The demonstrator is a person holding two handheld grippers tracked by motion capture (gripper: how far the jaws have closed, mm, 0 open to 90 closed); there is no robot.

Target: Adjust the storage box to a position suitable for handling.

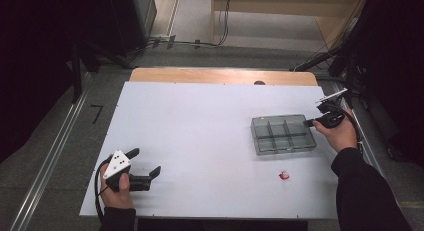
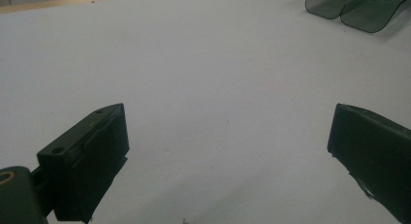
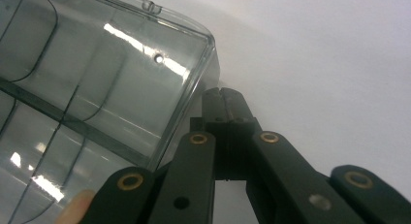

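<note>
A clear grey box (image 1: pixel 282 134) with several empty compartments lies right of the table's middle. My right gripper (image 1: pixel 306 123) is at its right wall, held by a hand in a dark sleeve. In the right gripper view its jaws (image 3: pixel 224 94) are pressed together with nothing between them, just outside the box's wall (image 3: pixel 184 103); I cannot tell whether they touch it. A small red thing (image 1: pixel 284 175) lies on the table in front of the box. My left gripper (image 1: pixel 145 161) rests near the front left corner, its fingers (image 2: pixel 92 151) wide apart over bare table. The box (image 2: pixel 354 6) shows far off.
The white table top (image 1: pixel 200 131) has a wooden strip (image 1: pixel 222 75) along its far edge. Dark equipment and cables stand on the floor behind and to both sides.
</note>
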